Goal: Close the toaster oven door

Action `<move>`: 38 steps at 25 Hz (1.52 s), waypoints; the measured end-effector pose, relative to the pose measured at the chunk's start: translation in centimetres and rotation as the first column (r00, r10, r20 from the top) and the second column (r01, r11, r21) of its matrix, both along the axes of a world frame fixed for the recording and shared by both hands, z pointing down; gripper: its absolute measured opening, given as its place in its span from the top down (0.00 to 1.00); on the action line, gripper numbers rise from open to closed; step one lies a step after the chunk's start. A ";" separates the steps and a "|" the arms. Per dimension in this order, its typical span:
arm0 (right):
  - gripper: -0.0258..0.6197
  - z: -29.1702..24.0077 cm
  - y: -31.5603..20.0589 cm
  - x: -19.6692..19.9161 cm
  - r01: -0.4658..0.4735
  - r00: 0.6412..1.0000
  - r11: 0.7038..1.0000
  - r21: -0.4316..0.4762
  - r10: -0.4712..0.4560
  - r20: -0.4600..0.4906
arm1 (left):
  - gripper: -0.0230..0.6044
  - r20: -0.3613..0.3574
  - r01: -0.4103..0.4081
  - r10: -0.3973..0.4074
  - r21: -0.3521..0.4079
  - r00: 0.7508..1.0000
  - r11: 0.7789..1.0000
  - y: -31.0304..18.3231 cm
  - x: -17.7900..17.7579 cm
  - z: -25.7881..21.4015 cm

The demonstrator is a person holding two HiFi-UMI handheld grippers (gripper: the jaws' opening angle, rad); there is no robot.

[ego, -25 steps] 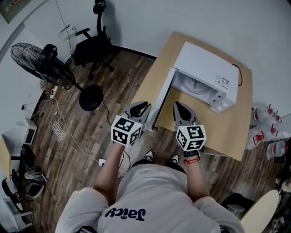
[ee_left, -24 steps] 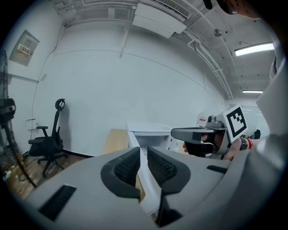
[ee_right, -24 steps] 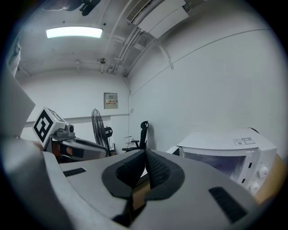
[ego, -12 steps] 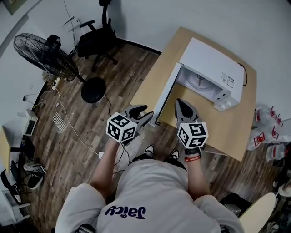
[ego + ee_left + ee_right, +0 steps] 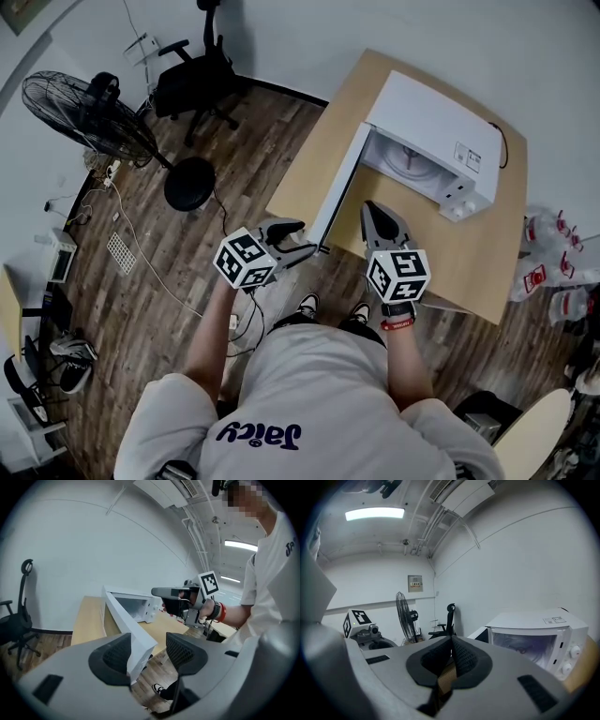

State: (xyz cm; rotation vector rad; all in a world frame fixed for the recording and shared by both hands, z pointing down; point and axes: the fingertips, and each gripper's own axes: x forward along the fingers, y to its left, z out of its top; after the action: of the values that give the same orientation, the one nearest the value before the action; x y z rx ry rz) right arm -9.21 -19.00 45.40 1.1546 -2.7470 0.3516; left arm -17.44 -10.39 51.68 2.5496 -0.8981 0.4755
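Swinging round since a second ago, the left gripper (image 5: 298, 240) now aims its tips rightward at the near end of the door, and its jaws have just been opening. Scanning from the left: a floor fan (image 5: 86, 114) stands on the wood floor, with a black office chair (image 5: 192, 82) beyond it by the far wall. Then comes that left gripper, jaws spread wide. In its own view the door's near corner shows in the gap between the pads, with neither pad pressing on it, so nothing is held. The toaster oven door (image 5: 339, 187) stands fully open, swung out toward the near edge of the wooden table (image 5: 314, 155). Just right of the door the right gripper (image 5: 372, 213) hovers over the table with its jaws closed together on nothing. Further right, the white toaster oven (image 5: 433, 122) sits at the table's far side, cavity exposed. Bottles (image 5: 548, 267) stand on the floor at the far right.
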 end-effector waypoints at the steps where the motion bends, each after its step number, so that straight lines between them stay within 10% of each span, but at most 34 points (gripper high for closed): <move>1: 0.93 0.1 0.0 0.1 -0.003 1.000 1.000 -0.002 0.003 0.000 | 0.59 0.017 -0.022 0.022 0.001 1.000 1.000 0.2 0.1 0.4; 18: 0.93 0.8 1.0 0.1 -0.033 0.999 0.999 -0.010 0.033 -0.007 | 0.63 0.226 -0.092 0.091 -0.006 0.970 0.996 0.7 -0.7 5.7; 21: 0.93 0.9 1.2 0.2 -0.040 0.999 0.999 -0.013 0.040 -0.004 | 0.77 0.235 -0.076 0.071 0.010 0.969 0.997 0.3 -0.8 6.0; 38: 0.93 0.9 1.0 2.5 -0.112 0.993 0.994 -0.021 0.112 0.022 | 0.77 0.207 -0.118 0.109 0.033 0.972 0.992 0.5 2.5 6.1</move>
State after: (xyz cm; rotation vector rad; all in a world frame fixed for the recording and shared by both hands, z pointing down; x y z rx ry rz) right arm -6.71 -18.03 46.33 1.3110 -2.6982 0.4067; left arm -14.96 -9.93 57.73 2.6389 -0.8436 0.7729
